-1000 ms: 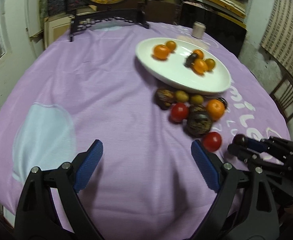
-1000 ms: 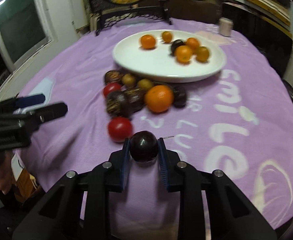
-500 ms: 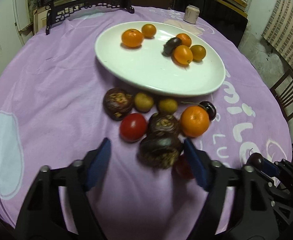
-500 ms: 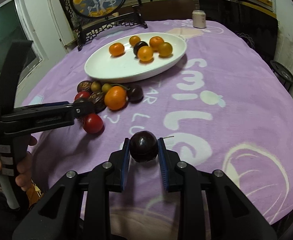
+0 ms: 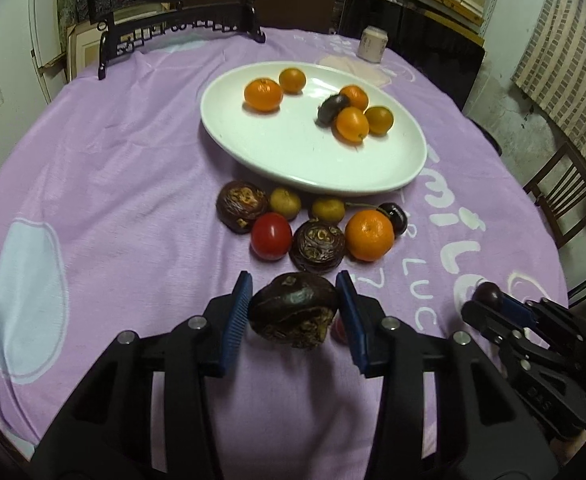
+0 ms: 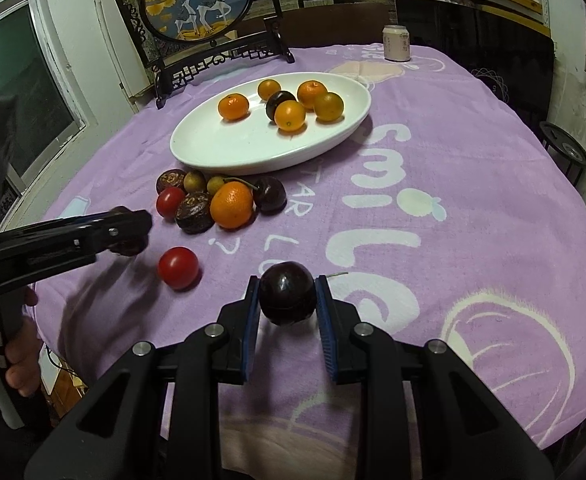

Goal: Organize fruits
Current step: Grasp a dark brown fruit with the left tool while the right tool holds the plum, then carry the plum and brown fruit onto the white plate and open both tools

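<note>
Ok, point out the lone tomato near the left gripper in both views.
Left wrist view: the tomato is low centre, mostly hidden behind the wrinkled dark fruit in the jaws.
Right wrist view: lower left, on the cloth, apart from the fruit cluster.
Shared landmark: the white plate.

White word "smile" printed large on purple tablecloth (image 6: 473,128), smaller partly hidden letters beside it, can (image 6: 397,42) label unreadable
</note>
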